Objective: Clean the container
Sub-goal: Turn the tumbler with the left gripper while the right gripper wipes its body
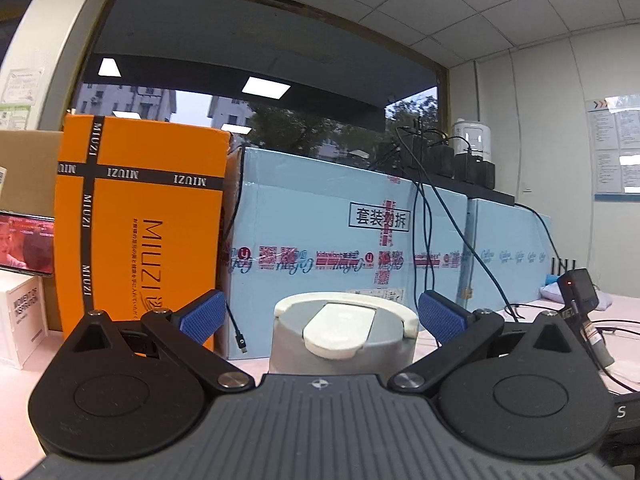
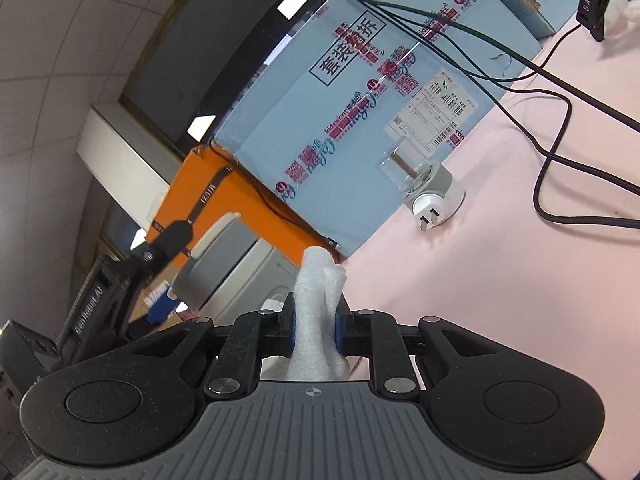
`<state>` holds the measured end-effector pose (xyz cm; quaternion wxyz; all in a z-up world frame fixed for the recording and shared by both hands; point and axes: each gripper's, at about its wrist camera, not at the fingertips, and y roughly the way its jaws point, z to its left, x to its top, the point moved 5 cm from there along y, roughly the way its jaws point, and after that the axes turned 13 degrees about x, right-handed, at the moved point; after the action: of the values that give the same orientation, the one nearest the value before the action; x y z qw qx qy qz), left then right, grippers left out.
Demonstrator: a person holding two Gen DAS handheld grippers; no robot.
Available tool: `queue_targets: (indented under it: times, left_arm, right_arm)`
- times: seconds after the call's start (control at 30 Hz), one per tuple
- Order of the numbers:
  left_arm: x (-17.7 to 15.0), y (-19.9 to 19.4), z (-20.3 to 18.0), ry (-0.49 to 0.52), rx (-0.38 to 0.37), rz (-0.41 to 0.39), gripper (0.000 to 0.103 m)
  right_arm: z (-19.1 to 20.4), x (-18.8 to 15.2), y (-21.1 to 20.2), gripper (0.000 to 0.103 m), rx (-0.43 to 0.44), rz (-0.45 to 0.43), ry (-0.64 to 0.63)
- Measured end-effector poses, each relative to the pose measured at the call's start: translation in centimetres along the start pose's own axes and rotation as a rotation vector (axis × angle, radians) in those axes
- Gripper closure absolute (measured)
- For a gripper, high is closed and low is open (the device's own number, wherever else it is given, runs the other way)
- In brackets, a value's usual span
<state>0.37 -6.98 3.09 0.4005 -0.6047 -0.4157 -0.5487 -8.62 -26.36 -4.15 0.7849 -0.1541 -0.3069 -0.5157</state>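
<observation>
A grey cylindrical container (image 1: 344,332) with a white flip lid stands between the blue pads of my left gripper (image 1: 320,316). The jaws are spread wide and a gap shows between the left pad (image 1: 202,316) and the container's wall. In the right wrist view the same container (image 2: 228,268) appears at the left, with a black finger (image 2: 172,240) of the left gripper beside its lid. My right gripper (image 2: 316,328) is shut on a white folded cloth (image 2: 320,280), which sticks out past the fingertips, just right of the container.
An orange box (image 1: 140,220) and a long light blue carton (image 1: 340,220) stand right behind the container. Black cables (image 2: 560,128) trail over the pink table (image 2: 480,300). A white plug adaptor (image 2: 430,196) lies by the carton. A phone (image 1: 24,244) rests on a white box (image 1: 20,320) at the left.
</observation>
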Motion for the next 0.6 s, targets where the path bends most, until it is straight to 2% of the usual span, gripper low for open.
queue_targets:
  times: [0.27,0.5,0.6]
  left_arm:
    - [-1.7,-0.1,-2.6,0.088,0.116,-0.016,0.000]
    - [-2.1,1.5,-4.7,0.044,0.259,-0.011,0.000]
    - [-2.3,2.3,-5.1,0.026,0.281,0.006,0.000]
  right_arm:
    - [0.2,0.0,-0.3,0.087,0.037,0.003,0.015]
    - [-0.4,-0.1,-0.4,0.086,0.020,0.000,0.046]
    - [-0.5,-0.2,-0.4,0.086,0.019,-0.002,0.051]
